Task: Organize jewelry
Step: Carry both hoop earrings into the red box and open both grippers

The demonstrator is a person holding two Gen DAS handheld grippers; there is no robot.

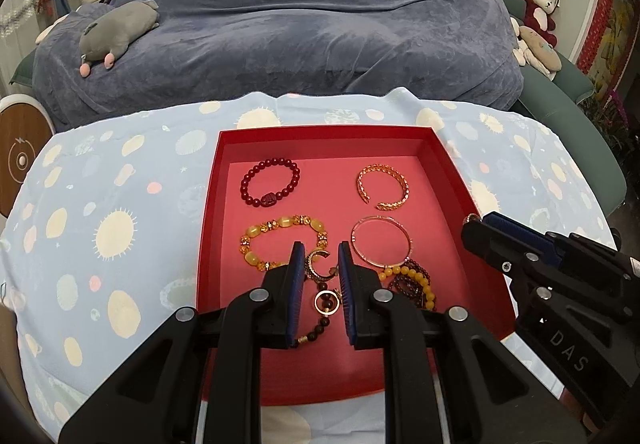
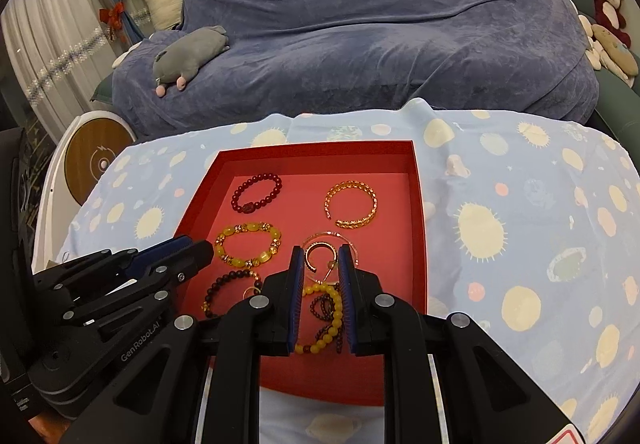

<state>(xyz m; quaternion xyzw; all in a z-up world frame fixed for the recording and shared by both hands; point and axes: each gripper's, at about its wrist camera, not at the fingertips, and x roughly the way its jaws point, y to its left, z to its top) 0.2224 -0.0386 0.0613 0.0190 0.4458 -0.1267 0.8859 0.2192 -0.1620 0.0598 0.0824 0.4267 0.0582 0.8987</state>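
Note:
A red tray (image 1: 320, 132) (image 2: 316, 148) lies on a spotted cloth and holds several bracelets. At its back are a dark red bead bracelet (image 1: 269, 199) (image 2: 246, 209) and a gold open cuff (image 1: 404, 184) (image 2: 372, 200). A yellow bead bracelet (image 1: 280, 224) (image 2: 248, 228) and a thin bangle (image 1: 380, 220) lie in the middle. My left gripper (image 1: 320, 248) (image 2: 196, 244) hovers above a dark bead strand with a ring (image 1: 326, 302), its jaws narrowly open and holding nothing. My right gripper (image 2: 320, 250) (image 1: 480, 222) hangs over a tangle of yellow and dark beads (image 2: 332, 320) (image 1: 416, 280), also narrowly open and holding nothing.
The light blue spotted cloth (image 1: 120, 228) (image 2: 520, 224) covers the table around the tray. Behind it stands a sofa under a blue-grey blanket (image 1: 320, 24) with a grey plush toy (image 1: 116, 32). A round white and wood object (image 2: 96, 160) stands at the left.

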